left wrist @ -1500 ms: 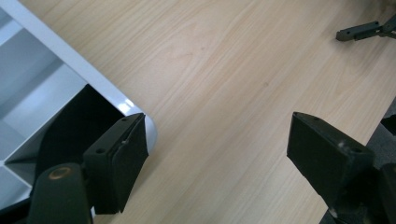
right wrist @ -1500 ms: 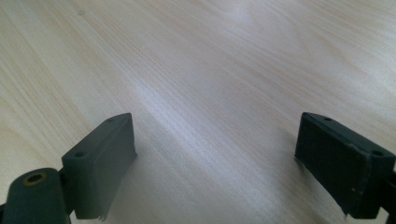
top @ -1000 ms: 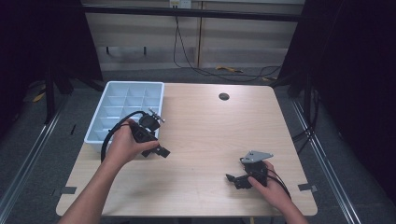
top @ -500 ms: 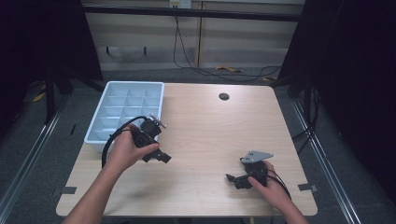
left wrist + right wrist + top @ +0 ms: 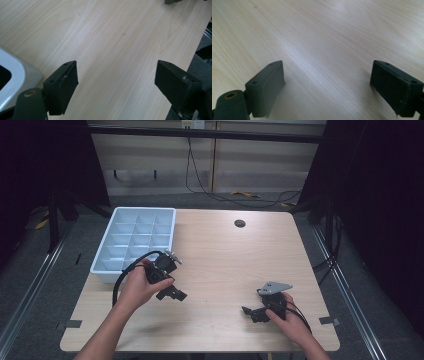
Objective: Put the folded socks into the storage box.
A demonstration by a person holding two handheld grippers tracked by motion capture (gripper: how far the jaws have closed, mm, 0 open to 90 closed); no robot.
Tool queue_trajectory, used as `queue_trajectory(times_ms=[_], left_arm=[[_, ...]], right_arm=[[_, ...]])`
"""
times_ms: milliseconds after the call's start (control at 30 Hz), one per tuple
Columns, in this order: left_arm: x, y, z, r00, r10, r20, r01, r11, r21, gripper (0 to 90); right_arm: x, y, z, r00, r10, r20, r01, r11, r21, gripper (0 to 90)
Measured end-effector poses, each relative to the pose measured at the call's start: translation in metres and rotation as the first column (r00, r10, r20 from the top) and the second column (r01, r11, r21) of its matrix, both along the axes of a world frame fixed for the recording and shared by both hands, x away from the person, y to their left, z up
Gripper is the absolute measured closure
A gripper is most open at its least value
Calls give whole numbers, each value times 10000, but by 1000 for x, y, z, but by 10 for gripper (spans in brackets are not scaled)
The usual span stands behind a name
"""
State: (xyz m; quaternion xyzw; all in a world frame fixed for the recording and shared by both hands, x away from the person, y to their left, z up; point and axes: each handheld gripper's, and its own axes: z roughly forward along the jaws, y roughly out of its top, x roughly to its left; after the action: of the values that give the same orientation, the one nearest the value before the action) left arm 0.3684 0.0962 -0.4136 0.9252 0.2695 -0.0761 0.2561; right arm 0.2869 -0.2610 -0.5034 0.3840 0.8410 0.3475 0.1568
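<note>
The white tray sits in the left middle of the high view, on the left edge of the table. It is split into many small boxes. Its long side runs from the near edge of the table toward the far edge, leaning a little to the right as it goes up the picture.

The left gripper is just below and to the right of the tray's near corner, very close to it. A hand holds it over the wood. In the left gripper view its two black jaws stand wide apart with nothing between them, and a corner of the tray shows at the lower left.

The table is light wood with a small dark hole near the far edge. Grey floor and dark curtains lie around it.

The right gripper is at the lower right of the high view, far from the tray. Its jaws are wide apart too, over bare wood.
</note>
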Motion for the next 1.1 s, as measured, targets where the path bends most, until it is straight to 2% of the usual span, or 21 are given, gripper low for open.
queue_trajectory(times_ms=[300, 600, 1100], left_arm=[[-6, -3, -8, 9993, -359, -60, 359, 9994, 12, 187], [-11, -1, -19, 9993, -354, -127, 354, 9994, -54, 187], [-18, 16, -35, 9994, -352, -55, 351, 9993, -104, 187]], right_arm=[[0, 0, 0, 10000, 4, -2, -4, 10000, -2, 113], [0, 0, 0, 10000, 4, -3, -4, 10000, -4, 113], [0, 0, 0, 10000, 4, -3, -4, 10000, -1, 113]])
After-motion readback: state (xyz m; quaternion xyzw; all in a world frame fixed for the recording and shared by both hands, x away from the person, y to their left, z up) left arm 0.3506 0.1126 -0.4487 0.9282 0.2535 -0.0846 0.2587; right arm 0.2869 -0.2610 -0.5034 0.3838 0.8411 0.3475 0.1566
